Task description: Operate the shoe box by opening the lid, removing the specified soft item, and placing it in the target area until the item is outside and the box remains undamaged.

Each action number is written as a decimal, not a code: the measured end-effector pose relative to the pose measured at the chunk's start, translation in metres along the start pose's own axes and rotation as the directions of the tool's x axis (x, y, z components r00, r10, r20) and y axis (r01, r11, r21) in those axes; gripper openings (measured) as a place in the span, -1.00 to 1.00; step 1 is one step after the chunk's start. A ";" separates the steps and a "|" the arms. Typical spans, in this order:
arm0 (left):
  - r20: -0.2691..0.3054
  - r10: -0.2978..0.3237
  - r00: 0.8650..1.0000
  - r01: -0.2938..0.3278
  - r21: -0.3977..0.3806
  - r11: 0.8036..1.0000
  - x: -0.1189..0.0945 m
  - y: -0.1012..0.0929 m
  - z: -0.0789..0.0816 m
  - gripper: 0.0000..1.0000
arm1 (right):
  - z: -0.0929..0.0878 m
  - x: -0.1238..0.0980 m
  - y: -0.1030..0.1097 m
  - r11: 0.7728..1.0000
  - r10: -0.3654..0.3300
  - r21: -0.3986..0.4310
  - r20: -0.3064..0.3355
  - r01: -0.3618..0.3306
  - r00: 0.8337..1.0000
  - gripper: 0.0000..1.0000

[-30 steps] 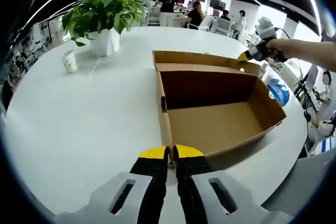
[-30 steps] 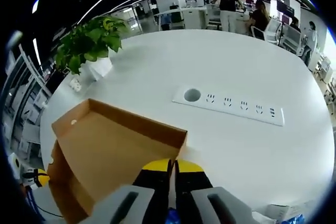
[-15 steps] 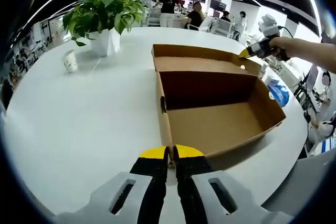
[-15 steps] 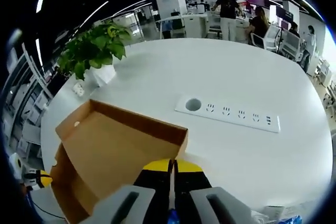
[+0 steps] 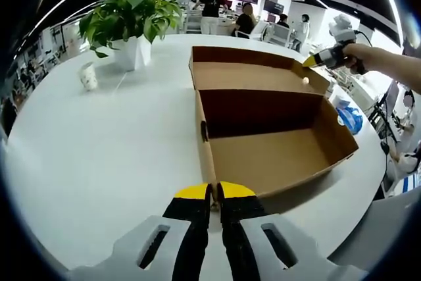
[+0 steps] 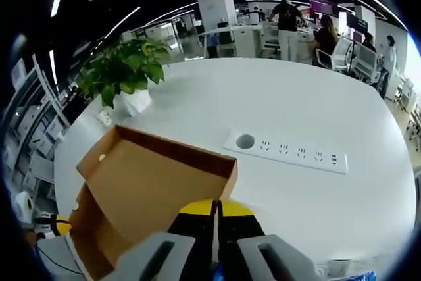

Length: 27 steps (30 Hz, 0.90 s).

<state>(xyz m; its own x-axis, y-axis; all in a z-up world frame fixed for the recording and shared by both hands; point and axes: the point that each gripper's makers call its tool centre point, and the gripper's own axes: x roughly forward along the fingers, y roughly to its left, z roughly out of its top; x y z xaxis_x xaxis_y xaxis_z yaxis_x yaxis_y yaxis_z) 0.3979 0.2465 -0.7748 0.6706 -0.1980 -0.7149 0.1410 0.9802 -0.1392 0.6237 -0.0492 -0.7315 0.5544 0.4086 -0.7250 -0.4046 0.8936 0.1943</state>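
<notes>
A brown cardboard shoe box (image 5: 270, 153) lies open on the white table, its inside showing bare cardboard. My left gripper (image 5: 215, 193) is shut on the box's near corner wall. The hinged lid (image 5: 247, 74) stands tilted up at the far side. In the left gripper view my right gripper (image 5: 310, 62), held by a hand, pinches the lid's far right corner. In the right gripper view the right gripper (image 6: 216, 206) is shut on the lid's edge (image 6: 154, 182), with the lid spreading to the left below it.
A potted plant (image 5: 131, 18) and a small paper cup (image 5: 87, 76) stand far left on the round table (image 5: 99, 162). A blue and white object (image 5: 348, 115) lies right of the box. A white power strip (image 6: 286, 154) is set in the table. People stand in the background.
The right gripper has lifted the lid's corner higher, so the lid has swung further open. The left gripper and the box body have stayed put.
</notes>
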 end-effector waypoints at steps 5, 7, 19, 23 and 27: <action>0.002 0.002 1.000 -0.002 -0.002 1.000 0.001 0.002 0.000 -0.96 | 0.007 -0.009 0.003 1.000 0.008 -0.012 0.039 -0.007 0.999 -1.00; 0.002 0.002 1.000 -0.002 -0.002 1.000 0.001 0.002 0.000 -0.96 | 0.008 -0.012 0.005 1.000 0.010 -0.017 0.054 -0.009 0.998 -1.00; 0.009 0.005 1.000 -0.004 -0.002 1.000 0.001 0.000 0.001 -0.96 | 0.013 -0.029 0.012 0.999 0.016 -0.051 0.144 -0.009 0.989 -1.00; 0.011 0.004 1.000 -0.004 -0.004 1.000 0.002 0.001 0.000 -0.96 | 0.014 -0.034 0.013 0.997 0.014 -0.076 0.188 0.001 0.982 -1.00; 0.014 0.007 1.000 -0.007 0.000 1.000 0.001 0.000 0.000 -0.96 | 0.011 -0.039 0.015 0.996 0.013 -0.088 0.211 0.006 0.977 -1.00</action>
<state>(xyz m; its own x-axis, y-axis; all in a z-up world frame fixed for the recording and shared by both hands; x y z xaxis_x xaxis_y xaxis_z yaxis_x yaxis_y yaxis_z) 0.3986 0.2465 -0.7752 0.6816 -0.1914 -0.7063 0.1362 0.9815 -0.1346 0.6041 -0.0501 -0.6928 0.6904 0.4498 -0.5665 -0.4635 0.8764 0.1310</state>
